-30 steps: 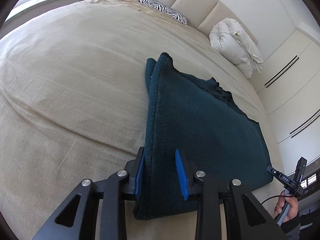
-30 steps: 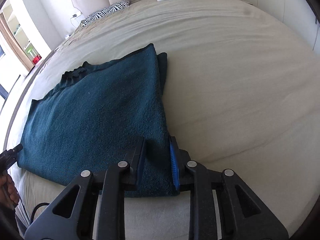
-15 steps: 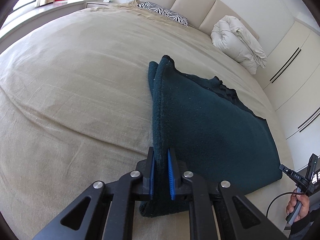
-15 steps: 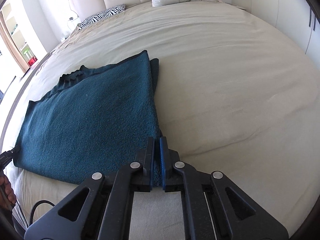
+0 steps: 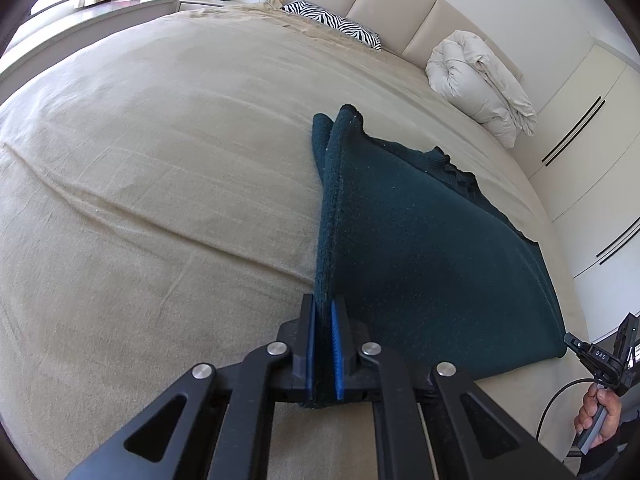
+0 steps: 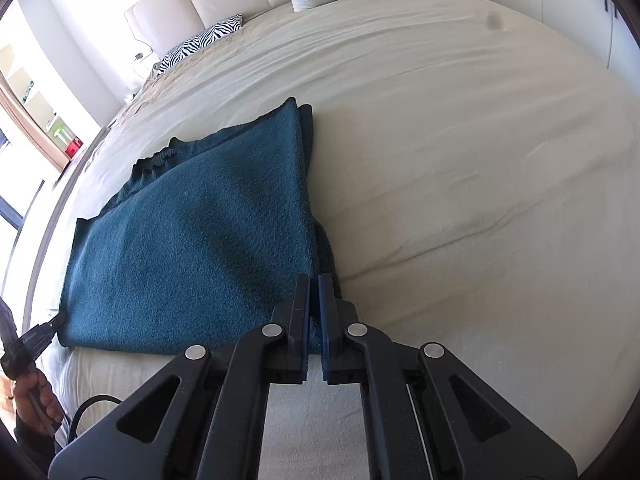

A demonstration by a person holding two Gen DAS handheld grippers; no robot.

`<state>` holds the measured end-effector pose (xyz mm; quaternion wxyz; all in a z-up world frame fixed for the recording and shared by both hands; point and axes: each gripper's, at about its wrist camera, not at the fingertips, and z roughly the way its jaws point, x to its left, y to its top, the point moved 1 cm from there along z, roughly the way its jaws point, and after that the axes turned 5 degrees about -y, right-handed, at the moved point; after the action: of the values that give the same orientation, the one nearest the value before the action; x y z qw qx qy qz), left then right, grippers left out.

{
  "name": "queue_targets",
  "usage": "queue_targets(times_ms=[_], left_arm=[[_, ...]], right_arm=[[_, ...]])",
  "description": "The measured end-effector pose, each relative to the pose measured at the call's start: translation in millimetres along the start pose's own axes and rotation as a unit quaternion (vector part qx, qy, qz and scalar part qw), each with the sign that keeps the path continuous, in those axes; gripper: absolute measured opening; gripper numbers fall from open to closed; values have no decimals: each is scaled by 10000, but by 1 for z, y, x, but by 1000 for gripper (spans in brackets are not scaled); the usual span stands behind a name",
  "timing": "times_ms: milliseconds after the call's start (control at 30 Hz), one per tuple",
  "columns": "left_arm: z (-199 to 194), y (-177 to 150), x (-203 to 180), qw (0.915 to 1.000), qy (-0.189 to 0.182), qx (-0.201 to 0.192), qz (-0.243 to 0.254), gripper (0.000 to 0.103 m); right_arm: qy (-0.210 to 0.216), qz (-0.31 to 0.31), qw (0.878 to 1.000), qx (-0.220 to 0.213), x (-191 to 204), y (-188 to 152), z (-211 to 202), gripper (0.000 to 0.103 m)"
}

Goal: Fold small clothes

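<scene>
On the beige bedspread (image 5: 160,200), your dark teal knitted garment (image 5: 420,248) lies flat; your left gripper (image 5: 324,344) and right gripper (image 6: 314,312), spread a second ago, now pinch its near corners.

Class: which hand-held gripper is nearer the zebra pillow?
Left. The left hand-held gripper pinches the teal garment on the side facing the zebra pillow; the right hand-held gripper pinches the opposite edge, farther away.
</scene>
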<state>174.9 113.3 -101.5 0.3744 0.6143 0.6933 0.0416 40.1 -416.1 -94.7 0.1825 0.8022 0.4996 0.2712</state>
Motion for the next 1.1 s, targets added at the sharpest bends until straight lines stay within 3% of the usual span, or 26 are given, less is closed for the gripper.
queue_targets(times_ms=[533,833,1000,1100], left_arm=[[3,-4,13,9999,-25,111,-78,8],[1,-4,18,9998,-75,172,-89,8],[-2,-6,22,9995,-189,162,-204,12],[-2,-6,21,9996,-171,153,-187,9]], right_arm=[[92,132,9994,293,-14,-15,15,3],[299,320,9990,134,-19,-12,11,5],[110,567,9982,-131,-24,-1,-11,24],[209,802,9958,-381,-27,8,-27,46]])
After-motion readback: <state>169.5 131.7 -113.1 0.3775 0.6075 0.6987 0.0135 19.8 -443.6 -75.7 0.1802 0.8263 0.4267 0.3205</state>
